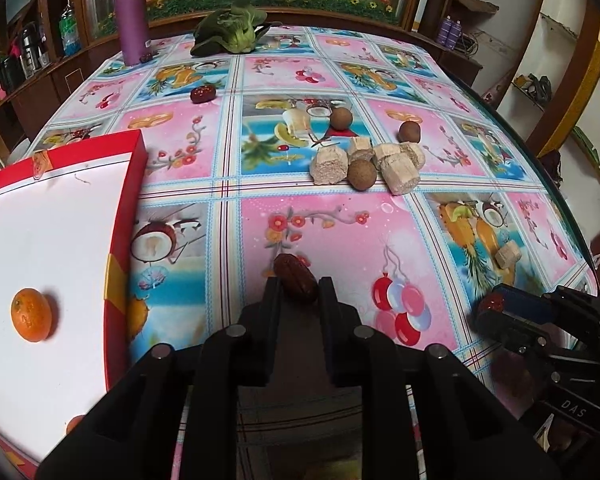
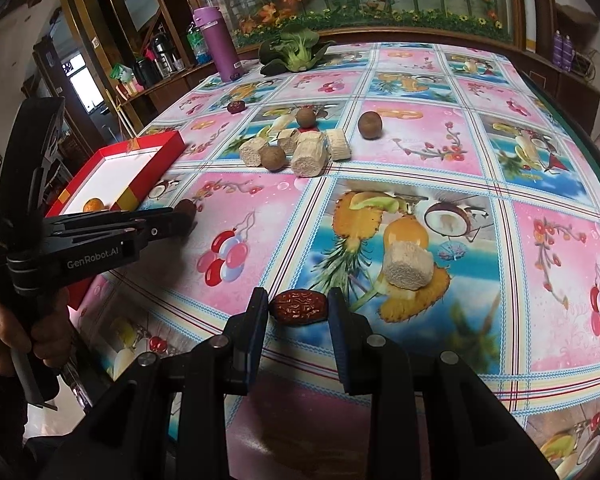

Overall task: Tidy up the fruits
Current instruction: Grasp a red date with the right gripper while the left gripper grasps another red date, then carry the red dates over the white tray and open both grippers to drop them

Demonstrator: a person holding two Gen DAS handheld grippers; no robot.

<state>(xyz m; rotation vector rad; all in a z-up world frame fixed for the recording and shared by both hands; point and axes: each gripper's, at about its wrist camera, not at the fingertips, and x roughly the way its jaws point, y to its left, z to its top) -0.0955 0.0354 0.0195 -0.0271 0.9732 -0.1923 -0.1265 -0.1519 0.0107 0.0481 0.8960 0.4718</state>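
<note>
Spread over the table, the fruit-print cloth (image 2: 420,152) carried two red dates. One date (image 2: 299,307) lay crosswise between the right gripper (image 2: 299,312)'s parted fingers, its long axis running finger to finger, seemingly not yet squeezed. The other date (image 1: 296,279) sat lengthwise in the left gripper (image 1: 299,294), apparently pinched. To the left waited the red box (image 1: 130,168), nearer the left gripper, holding an orange (image 1: 31,314).

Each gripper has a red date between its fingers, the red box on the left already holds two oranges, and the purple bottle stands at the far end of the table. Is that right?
Not quite: the red box holds one orange, not two, as the left wrist view shows. The rest stands: the left gripper and the right gripper each have a red date between their fingers, and the purple bottle stands at the far end of the table.
</note>
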